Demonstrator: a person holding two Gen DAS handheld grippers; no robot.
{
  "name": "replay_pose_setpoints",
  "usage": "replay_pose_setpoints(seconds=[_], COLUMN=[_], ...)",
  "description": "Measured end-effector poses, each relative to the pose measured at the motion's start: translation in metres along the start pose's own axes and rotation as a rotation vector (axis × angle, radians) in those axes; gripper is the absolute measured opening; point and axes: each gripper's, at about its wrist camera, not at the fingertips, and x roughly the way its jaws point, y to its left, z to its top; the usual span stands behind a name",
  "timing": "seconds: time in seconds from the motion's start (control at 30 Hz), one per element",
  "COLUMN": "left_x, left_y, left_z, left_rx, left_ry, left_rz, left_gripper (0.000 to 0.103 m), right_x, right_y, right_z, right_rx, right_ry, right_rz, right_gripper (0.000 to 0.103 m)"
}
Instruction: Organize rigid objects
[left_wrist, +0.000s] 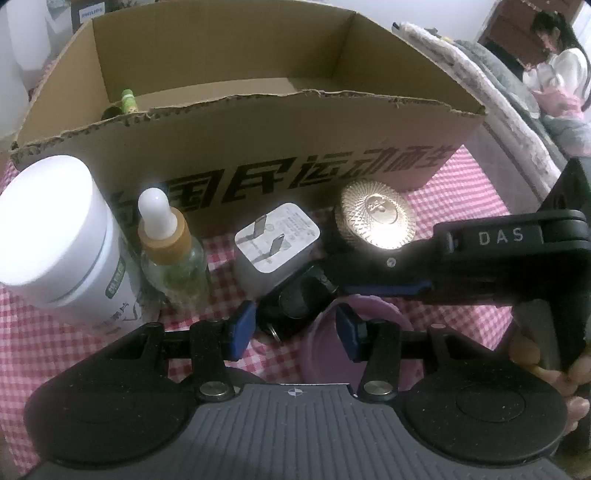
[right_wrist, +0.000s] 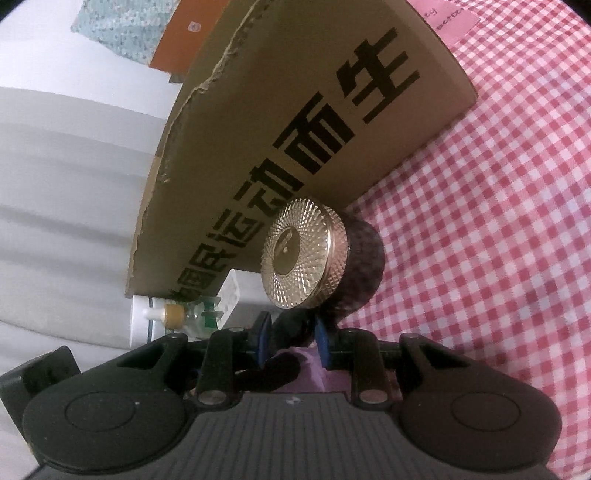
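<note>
Things stood in a row on the pink checked cloth (left_wrist: 461, 184), along the front wall of the cardboard box (left_wrist: 258, 147). From left to right they were a white tub (left_wrist: 55, 236), a dropper bottle (left_wrist: 170, 254), a white plug (left_wrist: 275, 240) and a gold-lidded jar (left_wrist: 376, 218). The cloth's edges could not be seen.

A black thing (left_wrist: 299, 295) with a small metal ring lay just in front of the plug and the jar, partly over a purple dish (left_wrist: 328, 354). What it was could not be told.

The right gripper (right_wrist: 291, 341) came in from the right side in the left wrist view. Its blue pads were close together with the black thing between them, so it looked clenched on it. In its own view the jar sat just past its tips, against the box.

The left gripper (left_wrist: 293, 325) pointed down at the same spot. Its pads stood apart, one on each side of the black thing's ring end, and they did not press on it.

A little green bottle (left_wrist: 128, 99) stood inside the box, in its near left corner.
</note>
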Motion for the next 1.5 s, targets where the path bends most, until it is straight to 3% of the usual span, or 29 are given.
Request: replay_pose_setpoints(seconds=[0.3,0.57,0.7,1.07,1.33,1.5], left_x=[-0.008,-0.004,-0.001,-0.009,-0.04,-0.079], left_y=[0.002,0.0,0.002,0.006,0.0,-0.005], left_z=[-0.008,-0.008,-0.004,-0.005,-0.009,0.001], left_rx=[-0.022,-0.021,-0.032,-0.034,-0.018,0.007], left_ry=[-0.004,0.0,-0.006,-0.03,-0.091,-0.173], left_rz=[-0.094,-0.088,-0.087,-0.07,-0.048,-0.033], left_gripper=[0.047,0.043,0.041,0.035,0.034,0.034], right_x=[-0.02,-0.005,-0.003,-0.005,-0.015,-0.03], right_y=[-0.014,-0.002,-0.002,0.009,0.033,0.067], right_z=[0.006,0.001,0.0,-0.01,-0.021,-0.02], right_rx=[0.018,-0.038,-0.053,-0.107,-0.17,-0.242], right_ry=[-0.014,-0.011,-0.017,-0.055,-0.079,-0.102], right_rz=[0.068,0.023,0.003,0.027,0.05,0.083], right_gripper=[0.028,0.028,0.021,0.019,0.018,0.018])
